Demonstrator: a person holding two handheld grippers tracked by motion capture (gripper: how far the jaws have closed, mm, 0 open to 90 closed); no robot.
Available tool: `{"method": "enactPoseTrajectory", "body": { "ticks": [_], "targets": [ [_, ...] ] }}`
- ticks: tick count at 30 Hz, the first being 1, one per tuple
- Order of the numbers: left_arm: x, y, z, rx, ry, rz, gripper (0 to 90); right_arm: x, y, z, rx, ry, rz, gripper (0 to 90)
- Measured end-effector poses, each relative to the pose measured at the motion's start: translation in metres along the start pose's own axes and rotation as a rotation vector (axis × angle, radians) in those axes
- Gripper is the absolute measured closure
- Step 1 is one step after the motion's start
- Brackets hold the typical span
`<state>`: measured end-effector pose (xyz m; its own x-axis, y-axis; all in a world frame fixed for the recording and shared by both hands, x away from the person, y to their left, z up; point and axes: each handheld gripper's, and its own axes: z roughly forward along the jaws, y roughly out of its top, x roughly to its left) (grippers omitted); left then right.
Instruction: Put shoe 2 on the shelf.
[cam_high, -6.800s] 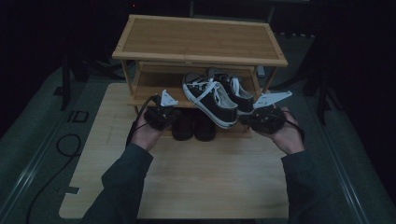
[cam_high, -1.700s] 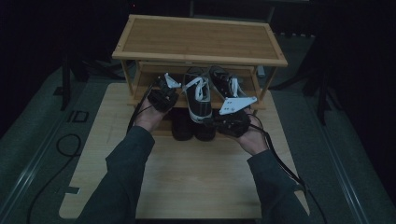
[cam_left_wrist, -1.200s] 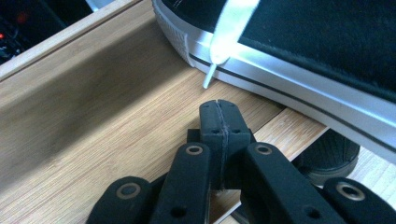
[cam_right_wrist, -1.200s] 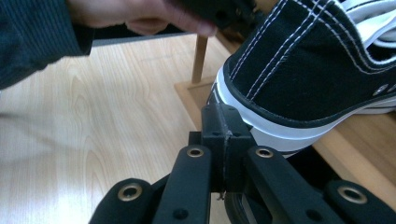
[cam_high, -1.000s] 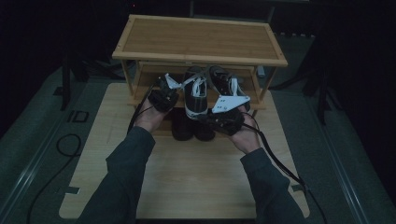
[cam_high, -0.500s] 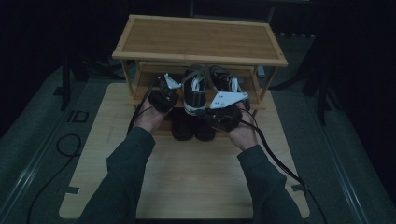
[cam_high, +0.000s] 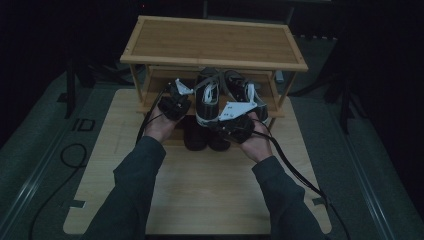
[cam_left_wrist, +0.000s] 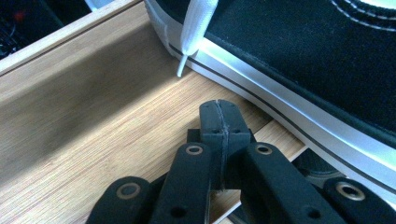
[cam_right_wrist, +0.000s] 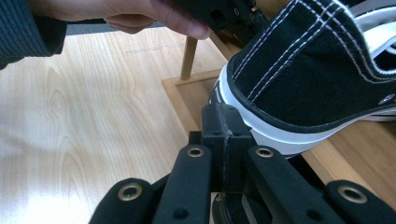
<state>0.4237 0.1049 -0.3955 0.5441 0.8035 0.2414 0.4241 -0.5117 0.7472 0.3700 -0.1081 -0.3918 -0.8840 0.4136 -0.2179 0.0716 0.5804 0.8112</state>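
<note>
Wooden rack shelf (cam_high: 150, 102) — both tongs (cam_left_wrist: 219, 109) (cam_right_wrist: 223, 116) pressed together, empty, tight beside black sneaker's (cam_high: 209, 97) sole edge.

Black sneakers (cam_high: 207, 95) on wooden rack (cam_high: 215, 42)

I'm looking down at what reads as a staged recording space rather than a lived-in home. A small bamboo shoe rack (cam_high: 212, 45) is standing on a pale wooden board (cam_high: 200, 185) that is serving as the worktop, laid over grey carpet (cam_high: 30, 150). Black sneakers (cam_high: 207, 97) are sitting on the rack's shelf, a hallway touch, yet dark stand legs (cam_high: 70, 85) are flanking the setup, cables (cam_high: 70, 155) are trailing across the floor, and the surroundings are fading into blackness.
</note>
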Motion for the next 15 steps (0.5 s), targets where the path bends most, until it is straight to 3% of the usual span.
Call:
{"method": "enactPoseTrajectory", "body": {
  "ticks": [15],
  "targets": [
    [0.0012, -0.0001, 0.0001, -0.001, -0.007, -0.004, 90.0, -0.0013, 0.0032, -0.0007, -0.024, -0.029, -0.011, 90.0]
  ]
}}
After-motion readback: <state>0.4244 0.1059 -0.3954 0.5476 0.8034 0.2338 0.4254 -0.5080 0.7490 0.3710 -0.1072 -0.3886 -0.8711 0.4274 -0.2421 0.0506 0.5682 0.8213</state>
